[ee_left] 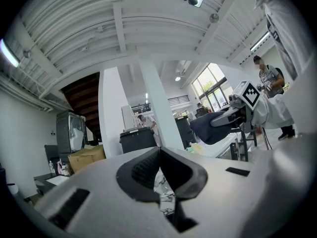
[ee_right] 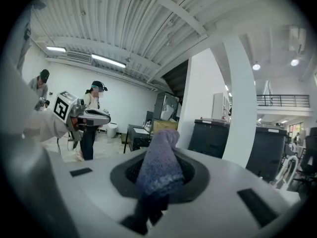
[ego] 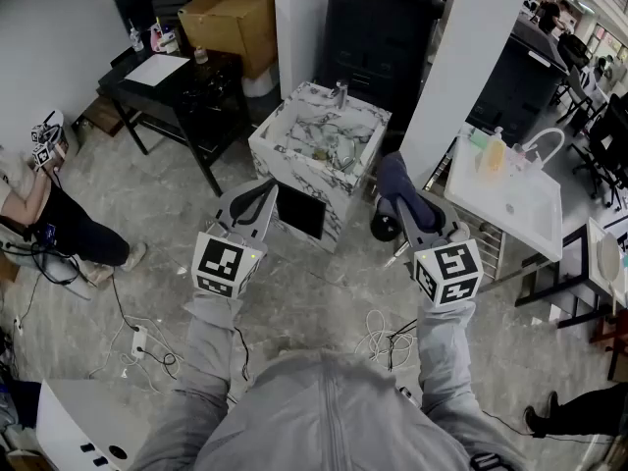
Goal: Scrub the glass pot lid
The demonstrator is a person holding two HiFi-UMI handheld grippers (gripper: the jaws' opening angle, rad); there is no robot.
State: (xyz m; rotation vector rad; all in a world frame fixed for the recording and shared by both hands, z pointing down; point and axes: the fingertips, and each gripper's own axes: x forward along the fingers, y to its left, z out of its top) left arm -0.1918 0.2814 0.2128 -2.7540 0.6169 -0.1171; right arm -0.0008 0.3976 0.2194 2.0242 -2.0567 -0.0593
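Observation:
I cannot make out a glass pot lid in any view. A marbled sink unit [ego: 267,133] with a tap [ego: 340,93] stands just ahead; what lies in its basin is unclear. My left gripper [ego: 257,194] is held up in front of the unit, jaws pressed together with nothing between them [ee_left: 159,171]. My right gripper [ego: 400,202] is raised at the same height, shut on a blue-purple cloth [ego: 392,178] that stands up out of the jaws [ee_right: 159,165]. Each gripper also shows in the other's view: the right gripper with its cloth [ee_left: 210,127], the left gripper [ee_right: 94,116].
A black table [ego: 186,91] and a cardboard box [ego: 231,13] stand to the left, a black cabinet [ego: 378,27] and a white pillar [ego: 461,57] behind. A white utility sink [ego: 505,204] is at the right. A person [ego: 44,209] sits at far left. Cables [ego: 378,337] lie on the floor.

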